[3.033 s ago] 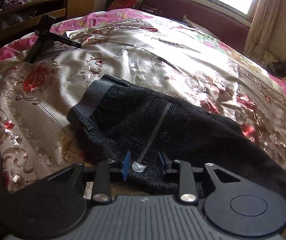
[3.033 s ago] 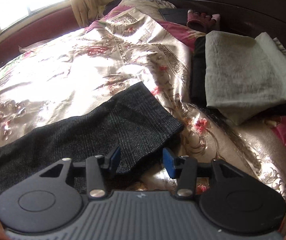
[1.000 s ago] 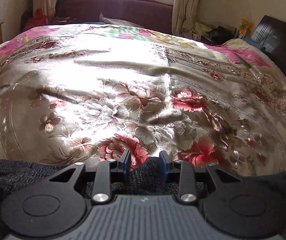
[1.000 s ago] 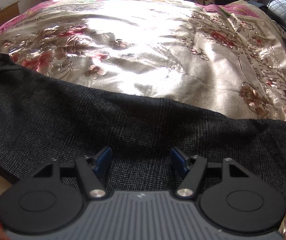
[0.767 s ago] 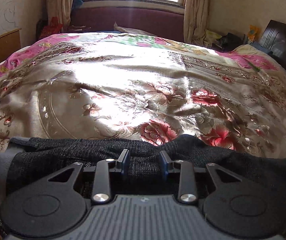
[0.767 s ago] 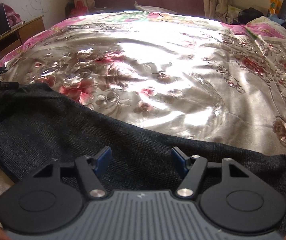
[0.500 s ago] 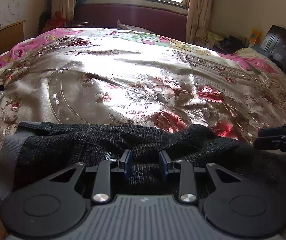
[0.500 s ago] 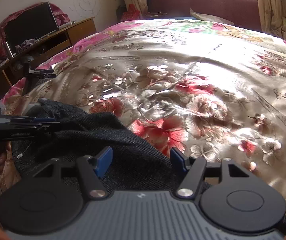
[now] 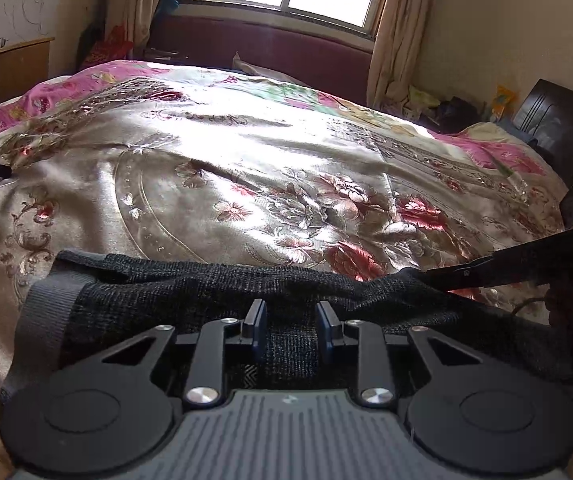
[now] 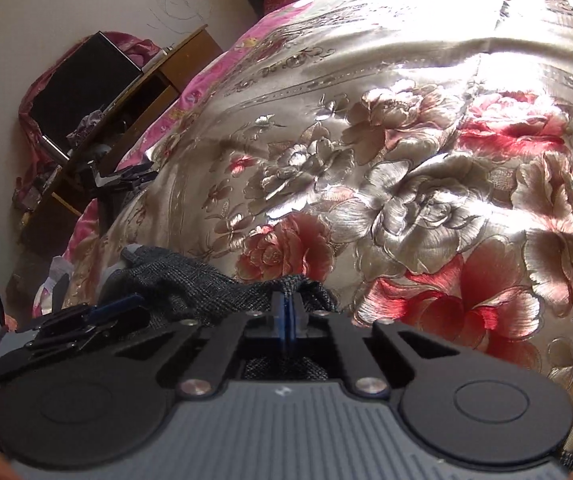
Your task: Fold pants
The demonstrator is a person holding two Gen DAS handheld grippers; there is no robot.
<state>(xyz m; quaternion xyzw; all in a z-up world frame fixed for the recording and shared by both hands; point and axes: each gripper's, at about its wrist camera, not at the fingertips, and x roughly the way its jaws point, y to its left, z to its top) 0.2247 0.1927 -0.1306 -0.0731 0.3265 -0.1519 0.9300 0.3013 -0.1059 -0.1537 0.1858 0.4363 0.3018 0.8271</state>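
The dark woven pants (image 9: 190, 288) lie bunched across the near part of the bed, their grey waistband (image 9: 42, 312) at the left. My left gripper (image 9: 291, 320) sits low over them, its jaws closing on a thick bunch of fabric that fills the gap between the pads. My right gripper (image 10: 286, 312) has its blue pads pressed together on a raised edge of the pants (image 10: 206, 284). In the left wrist view the right gripper (image 9: 422, 272) reaches in from the right and pinches the cloth. The left gripper (image 10: 126, 306) shows at the left of the right wrist view.
A shiny floral bedspread (image 9: 286, 152) covers the whole bed. A wooden desk (image 10: 158, 72) with a dark screen (image 10: 82, 80) stands past the left side, and a black stand (image 10: 122, 178) rests at that edge. A dark headboard (image 9: 558, 120) is at the right.
My right gripper swung left along the pants and its wide-open jaws closed on the fabric near the left gripper. The left gripper drew back, bringing the waistband into view.
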